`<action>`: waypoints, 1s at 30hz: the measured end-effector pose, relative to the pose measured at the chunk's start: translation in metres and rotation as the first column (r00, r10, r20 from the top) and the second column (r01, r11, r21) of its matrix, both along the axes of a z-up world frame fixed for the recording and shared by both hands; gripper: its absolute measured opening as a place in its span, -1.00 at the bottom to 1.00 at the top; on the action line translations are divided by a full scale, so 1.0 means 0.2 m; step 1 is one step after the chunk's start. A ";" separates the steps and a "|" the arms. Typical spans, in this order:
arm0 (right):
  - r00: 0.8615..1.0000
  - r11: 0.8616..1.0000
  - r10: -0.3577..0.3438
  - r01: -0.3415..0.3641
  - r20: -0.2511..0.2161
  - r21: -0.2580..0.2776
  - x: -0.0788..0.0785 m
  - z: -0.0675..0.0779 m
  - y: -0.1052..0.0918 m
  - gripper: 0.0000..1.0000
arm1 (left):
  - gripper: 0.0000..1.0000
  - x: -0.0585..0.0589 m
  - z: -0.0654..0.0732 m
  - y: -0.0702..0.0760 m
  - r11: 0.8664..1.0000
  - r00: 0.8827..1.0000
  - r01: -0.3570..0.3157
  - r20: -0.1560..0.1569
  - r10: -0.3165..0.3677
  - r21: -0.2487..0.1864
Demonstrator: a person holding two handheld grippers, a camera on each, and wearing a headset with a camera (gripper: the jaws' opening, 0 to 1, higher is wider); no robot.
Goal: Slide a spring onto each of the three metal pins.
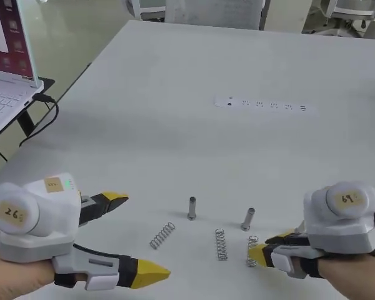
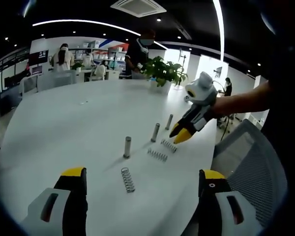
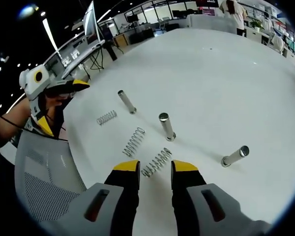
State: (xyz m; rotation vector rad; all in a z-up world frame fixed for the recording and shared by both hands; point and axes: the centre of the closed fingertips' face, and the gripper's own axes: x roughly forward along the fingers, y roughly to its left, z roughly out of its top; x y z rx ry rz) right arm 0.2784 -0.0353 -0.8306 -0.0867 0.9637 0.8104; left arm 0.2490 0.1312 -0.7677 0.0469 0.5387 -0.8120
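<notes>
Across the table (image 1: 175,94), three springs (image 3: 134,141) are lying loose, pins (image 3: 166,126) bare; I'm hovering right gripper (image 3: 155,165) part-open, left gripper (image 2: 142,173) spread wide.

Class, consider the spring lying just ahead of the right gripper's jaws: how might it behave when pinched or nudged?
This spring is a thin open coil, so it probably flexes under a hard pinch and weighs little. Lying on its side on the smooth table, it may roll if nudged.

Open table (image 1: 194,150) between pins (image 1: 192,208) and power strip (image 1: 259,104); springs (image 1: 221,244) scattered in front; laptop (image 1: 3,75) far left.
</notes>
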 end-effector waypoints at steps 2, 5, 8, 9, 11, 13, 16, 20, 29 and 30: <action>1.000 1.000 0.001 -0.001 -0.001 -0.009 0.00 -0.01 0.00 -0.54 | 0.84 0.00 0.00 0.00 1.000 1.000 -0.003 -0.001 0.003 0.001; 1.000 1.000 -0.006 0.006 -0.015 -0.031 0.00 -0.04 0.00 -0.55 | 0.84 0.00 -0.01 0.00 1.000 1.000 -0.003 -0.003 0.003 0.002; 1.000 0.999 -0.012 0.011 -0.014 -0.030 0.01 -0.05 0.01 -0.56 | 0.84 0.00 -0.01 -0.01 1.000 1.000 -0.003 -0.002 0.003 -0.003; 1.000 0.999 -0.014 0.013 -0.013 -0.035 0.01 -0.05 0.01 -0.56 | 0.84 0.00 -0.01 -0.01 1.000 1.000 -0.002 -0.001 0.002 -0.001; 1.000 0.998 -0.010 0.009 -0.011 -0.058 0.02 -0.07 0.01 -0.55 | 0.86 0.00 -0.01 -0.01 1.000 1.000 -0.005 -0.001 0.005 -0.010; 1.000 0.997 -0.009 0.008 -0.009 -0.077 0.02 -0.07 0.01 -0.54 | 0.86 0.01 0.00 -0.01 1.000 1.000 -0.010 0.000 0.010 -0.017; 1.000 0.993 0.004 -0.005 -0.009 -0.115 0.01 -0.10 0.01 -0.56 | 0.86 0.01 0.00 0.00 1.000 1.000 -0.012 0.000 0.012 -0.017; 1.000 0.990 0.025 -0.025 -0.002 -0.138 0.00 -0.10 0.01 -0.64 | 0.86 0.01 -0.01 0.00 1.000 1.000 -0.014 -0.001 0.014 -0.017; 0.999 0.984 0.050 -0.048 0.009 -0.171 0.00 -0.12 -0.01 -0.80 | 0.85 0.00 -0.02 0.00 1.000 1.000 -0.018 -0.004 0.018 -0.022; 0.998 0.982 0.058 -0.054 0.015 -0.179 0.01 -0.12 -0.01 -0.83 | 0.85 0.00 -0.02 0.00 1.000 1.000 -0.018 -0.003 0.018 -0.022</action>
